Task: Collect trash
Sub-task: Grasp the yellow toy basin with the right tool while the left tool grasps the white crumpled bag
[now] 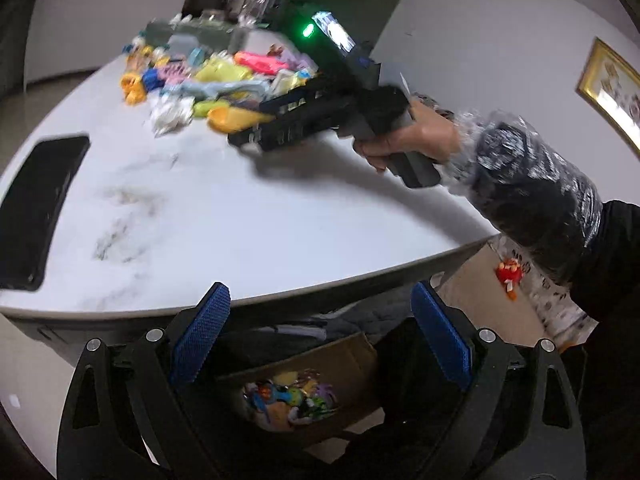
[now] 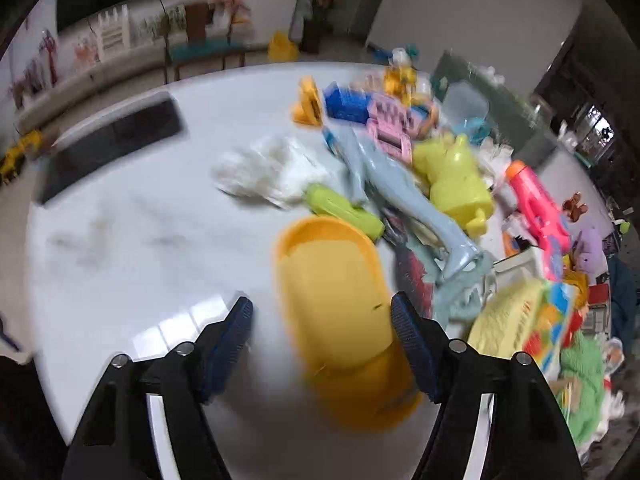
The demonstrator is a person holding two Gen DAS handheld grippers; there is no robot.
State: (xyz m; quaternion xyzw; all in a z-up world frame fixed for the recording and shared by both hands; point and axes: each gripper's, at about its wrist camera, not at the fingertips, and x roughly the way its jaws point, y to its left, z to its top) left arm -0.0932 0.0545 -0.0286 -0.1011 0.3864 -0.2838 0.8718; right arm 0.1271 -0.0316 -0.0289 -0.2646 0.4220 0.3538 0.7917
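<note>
Room: indoor living space, pale walls, gold-framed picture (image 1: pixel 612 92) on the right wall, long low shelf with ornaments along the far wall.
Bench: wide white marble-look bench (image 1: pixel 200 216) with faint grey veining, rounded edge, bare over its near half.
Dark slab: flat black rectangle (image 1: pixel 38 212) lying at the bench's left side, well apart from the clutter; what it is cannot be told.
Clutter pile: heap of bright plastic toys and wrappers (image 2: pixel 420 160) massed on the far half of the bench, likely the trash awaiting pickup.
Cardboard box: open box (image 1: pixel 304 392) on the floor below the bench edge, already holding colourful scraps; evidently the collection bin, placed within easy reach.
Yellow tub: oval yellow plastic tub (image 2: pixel 336 300) at the near edge of the pile, probably the next pick.
Right hand-held gripper (image 2: pixel 322 334): blue pads spread wide, tilted down over the tub, straddling it, pads not pressing.
Left hand-held gripper (image 1: pixel 320 330): fingers apart, empty, poised above the box.
White wad: crumpled white tissue (image 2: pixel 264 172) beside the pile.
</note>
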